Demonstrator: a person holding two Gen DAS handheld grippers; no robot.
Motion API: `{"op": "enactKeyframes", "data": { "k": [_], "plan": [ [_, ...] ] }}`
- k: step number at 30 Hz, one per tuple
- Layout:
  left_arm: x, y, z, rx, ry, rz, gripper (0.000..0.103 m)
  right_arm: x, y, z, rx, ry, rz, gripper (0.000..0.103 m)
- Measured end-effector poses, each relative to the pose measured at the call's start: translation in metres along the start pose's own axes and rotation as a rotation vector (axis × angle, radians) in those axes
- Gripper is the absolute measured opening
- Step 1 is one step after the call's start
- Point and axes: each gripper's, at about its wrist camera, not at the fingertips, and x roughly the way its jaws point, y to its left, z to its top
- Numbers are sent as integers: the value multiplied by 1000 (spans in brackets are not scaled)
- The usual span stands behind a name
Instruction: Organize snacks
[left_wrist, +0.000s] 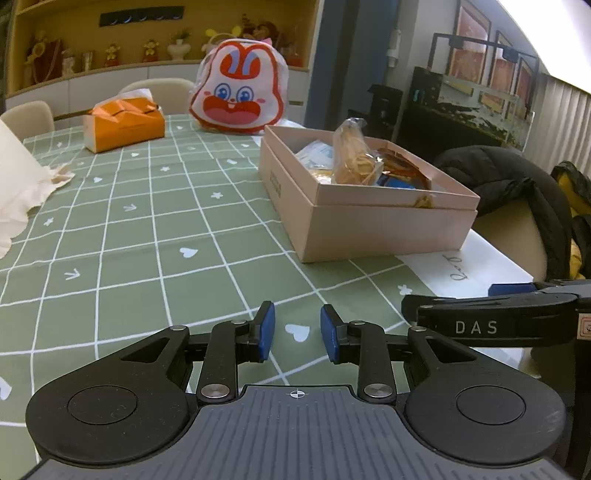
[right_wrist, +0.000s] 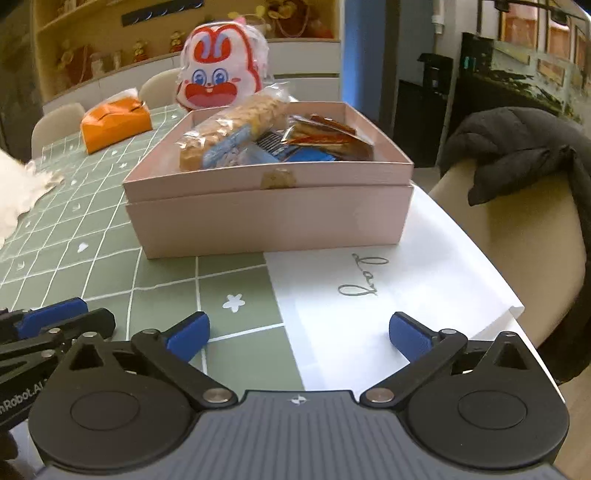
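Left wrist view: left gripper (left_wrist: 297, 332) fingers narrow and empty over green checked worktop (left_wrist: 147, 229), pink cardboard box (left_wrist: 388, 232) of wrapped snacks (left_wrist: 356, 158) ahead right, right wrist view: right gripper (right_wrist: 298, 334) fingers wide and empty, box beyond white paper bag (right_wrist: 369, 295)

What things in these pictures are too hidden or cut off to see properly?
- Pink box bottom, both views: snack packets piled on top hide it.
- White bag lettering, left view: right gripper covers part.
- White cloth: cut off at the left edge.
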Motion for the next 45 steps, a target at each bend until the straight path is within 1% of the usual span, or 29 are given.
{"op": "enactKeyframes", "data": {
  "k": [3,10,17,23,45],
  "plan": [
    [3,-3,1,14,1,16,32,-1,0,-5,-1,-27,-3,103],
    [8,-16,1,93,10,74,32,-4,-2,-9,-9,-56,11,103],
    [7,-8,2,50,5,46,32,-4,-2,-9,-9,-56,12,103],
    [8,-11,2,69,8,58,32,-4,-2,-9,-8,-56,12,103],
    [7,-10,2,64,7,52,32,-4,-2,-9,-9,-56,12,103]
  ]
}}
